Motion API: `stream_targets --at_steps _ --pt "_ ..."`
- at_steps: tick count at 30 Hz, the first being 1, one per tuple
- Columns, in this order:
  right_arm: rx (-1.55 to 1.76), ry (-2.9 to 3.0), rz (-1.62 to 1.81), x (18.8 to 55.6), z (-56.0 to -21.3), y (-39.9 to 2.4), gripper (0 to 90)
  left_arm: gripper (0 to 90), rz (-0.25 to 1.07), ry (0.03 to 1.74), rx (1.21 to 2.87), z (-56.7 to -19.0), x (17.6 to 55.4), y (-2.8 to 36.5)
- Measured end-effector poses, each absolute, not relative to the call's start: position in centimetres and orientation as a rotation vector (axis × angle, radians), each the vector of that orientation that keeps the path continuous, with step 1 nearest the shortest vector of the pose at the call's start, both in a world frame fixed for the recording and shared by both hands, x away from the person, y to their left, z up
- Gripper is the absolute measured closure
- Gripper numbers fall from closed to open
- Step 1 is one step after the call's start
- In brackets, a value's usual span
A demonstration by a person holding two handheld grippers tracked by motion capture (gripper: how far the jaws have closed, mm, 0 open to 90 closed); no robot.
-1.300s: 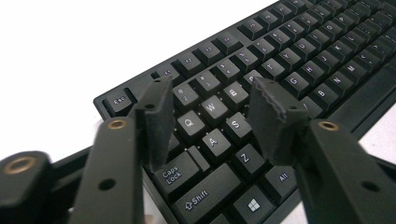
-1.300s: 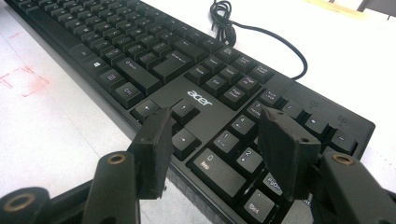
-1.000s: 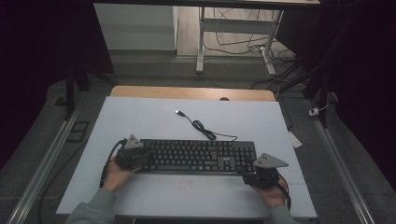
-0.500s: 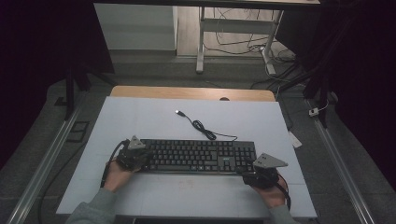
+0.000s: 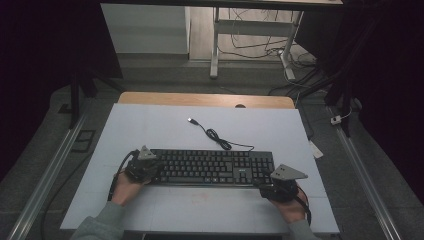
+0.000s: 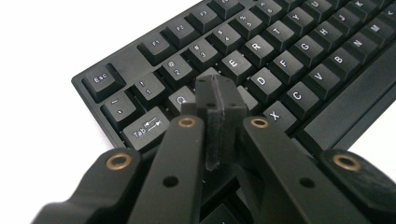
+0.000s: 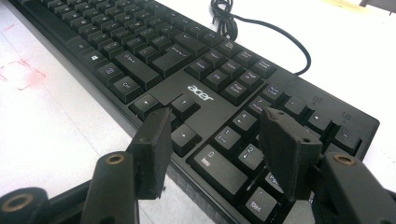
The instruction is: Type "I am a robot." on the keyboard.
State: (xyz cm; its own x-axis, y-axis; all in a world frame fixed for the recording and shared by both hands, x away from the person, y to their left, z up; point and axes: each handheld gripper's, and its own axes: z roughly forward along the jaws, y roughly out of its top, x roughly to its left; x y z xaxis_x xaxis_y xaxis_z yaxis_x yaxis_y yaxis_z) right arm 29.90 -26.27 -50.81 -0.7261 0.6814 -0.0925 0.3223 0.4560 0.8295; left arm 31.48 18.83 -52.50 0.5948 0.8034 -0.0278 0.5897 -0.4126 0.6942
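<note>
I looked down on a wide white table point(image 5: 150, 125) with a wooden strip along its far edge, the room around it dark.

A black full-size keyboard point(image 5: 210, 167) lay flat across the near half of the table, long side toward me. Its thin black cable point(image 5: 216, 136) ran from the back edge in a loose loop to a plug lying on the bare surface farther off.

My left hand-held gripper point(image 6: 215, 100) sat over the keyboard's left end. Its jaws had just been closing, and in the left gripper view they were pressed together with nothing between them, the joined tip over the keys near Q and W. I could not tell whether the tip touched a key or hung just above, because the jaws hid the spot beneath them.

My right hand-held gripper point(image 7: 224, 140) waited at the keyboard's right front corner, jaws spread apart and holding nothing. In the right gripper view one jaw stood over the arrow keys and the other over the number pad, and I could not tell if they rested on the keys.

I judged the step in hand to be pressing a key with the closed left tip, which made a single narrow point. The next move called for a short, straight press onto one keycap only, then a clean lift, with the right one kept clear or steadying the corner.
</note>
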Motion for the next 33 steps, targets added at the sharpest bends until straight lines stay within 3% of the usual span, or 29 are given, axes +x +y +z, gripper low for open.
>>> stream_targets --at_steps 9,11,15,20,33 --pt "0.841 2.301 1.168 30.0 -50.9 -26.3 44.3 88.0 0.448 1.077 1.978 -50.8 30.6 20.0" --pt "0.840 2.301 1.168 30.0 -50.9 -26.3 44.3 83.0 0.439 1.068 1.959 -50.6 30.5 20.2" --pt "0.841 2.299 1.172 30.0 -50.9 -26.3 44.3 64.1 0.450 1.069 1.942 -50.2 30.4 20.3" --pt "0.842 2.298 1.178 30.0 -51.0 -26.3 44.2 51.7 0.450 1.078 1.929 -50.1 30.4 20.4" --pt "0.836 2.300 1.169 30.0 -50.9 -26.1 44.1 41.7 0.421 1.090 1.954 -50.4 30.7 20.2"
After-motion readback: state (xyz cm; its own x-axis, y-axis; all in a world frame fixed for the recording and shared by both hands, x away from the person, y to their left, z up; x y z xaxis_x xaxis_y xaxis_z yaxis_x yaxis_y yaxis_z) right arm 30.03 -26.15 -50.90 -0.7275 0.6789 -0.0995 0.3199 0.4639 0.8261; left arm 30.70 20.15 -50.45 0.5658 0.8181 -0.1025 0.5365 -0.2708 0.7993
